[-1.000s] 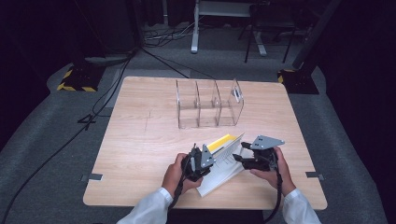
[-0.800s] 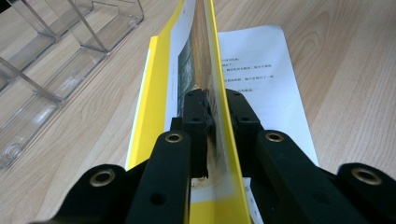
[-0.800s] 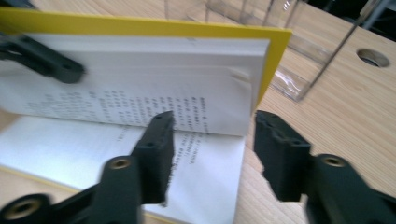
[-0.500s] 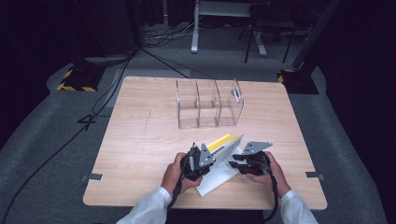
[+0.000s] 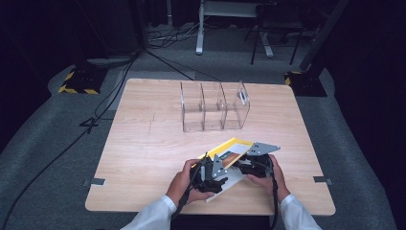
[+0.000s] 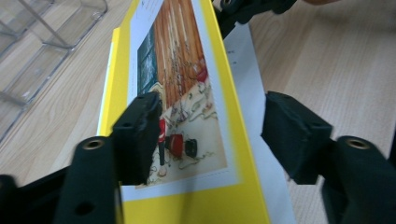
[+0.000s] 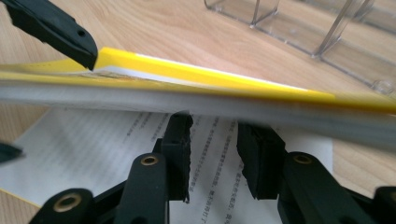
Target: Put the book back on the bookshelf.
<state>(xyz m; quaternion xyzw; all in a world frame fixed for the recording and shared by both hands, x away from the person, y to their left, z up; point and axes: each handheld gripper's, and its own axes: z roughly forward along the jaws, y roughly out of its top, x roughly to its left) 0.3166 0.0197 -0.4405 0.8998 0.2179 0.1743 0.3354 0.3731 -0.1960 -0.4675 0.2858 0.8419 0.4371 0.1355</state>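
**Yellow book lifted open at the near edge of the counter, between the two claws**

The yellow book [image 5: 229,154] lies near the front of the counter [image 5: 143,143], its long axis running from the person toward the clear organizer [image 5: 213,106]. The left claw [image 6: 212,130] straddles the raised cover from the near end; its jaws have just been opening and now stand apart, the left pad at the cover, the right pad clear of it. The right claw [image 7: 214,149] sits under the cover edge, over the printed page [image 7: 116,144], jaws half closed, and I cannot tell if they pinch the cover. The right claw seems nearer to the cover's free edge.
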